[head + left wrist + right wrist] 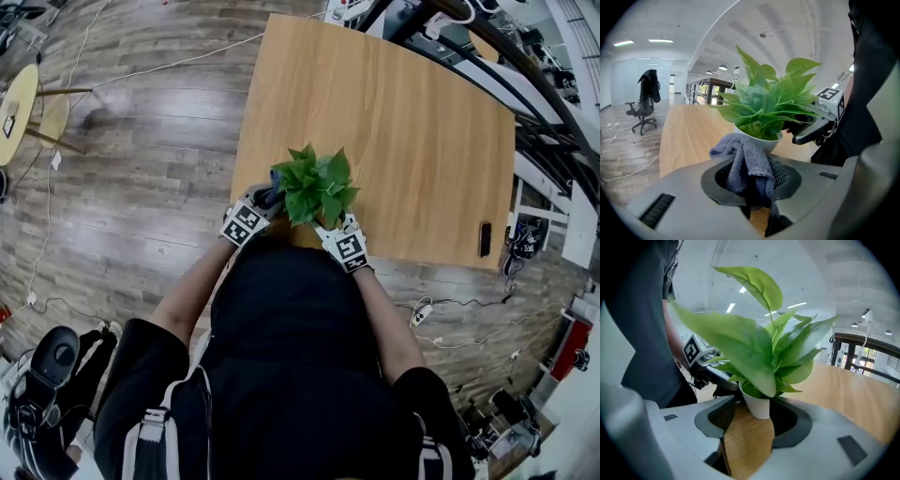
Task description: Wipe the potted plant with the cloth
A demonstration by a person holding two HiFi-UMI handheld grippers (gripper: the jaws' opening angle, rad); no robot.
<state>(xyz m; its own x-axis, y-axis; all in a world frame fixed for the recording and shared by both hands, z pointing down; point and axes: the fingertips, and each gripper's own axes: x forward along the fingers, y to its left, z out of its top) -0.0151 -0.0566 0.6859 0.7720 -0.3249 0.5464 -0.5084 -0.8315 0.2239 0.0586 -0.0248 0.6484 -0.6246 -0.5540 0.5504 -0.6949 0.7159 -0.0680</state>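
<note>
**Item: plant-wiping, wipe about to start**

- **Plant** (314,186): green, leafy, upright in a small white pot (757,404). It stands at the near edge of the bench (403,141), just in front of the person and between the two grippers.
- **Cloth** (747,164): grey-blue and bunched. It is pinched in the left gripper (750,190), whose fingers (712,187) are closed narrow on it. A fold spills forward and lies against the pot's rim, or just short of it. No view shows it on a leaf.
- **Right gripper** (747,427): fingers (712,416) wide, nothing held. The pot stands at the mouth of the gap with bare bench showing beside it. Whether either finger touches it cannot be told.
- **Step, judged:** approach done. The cloth has been brought to the plant but no leaf has been wiped yet.
- **Next move, judged:**
  - Right fingers close lightly on the pot to steady it, since it looks light and easy to tip.
  - The left gripper lifts the cloth onto a leaf and draws it outward along the blade, gently enough not to bend the stems.
</note>
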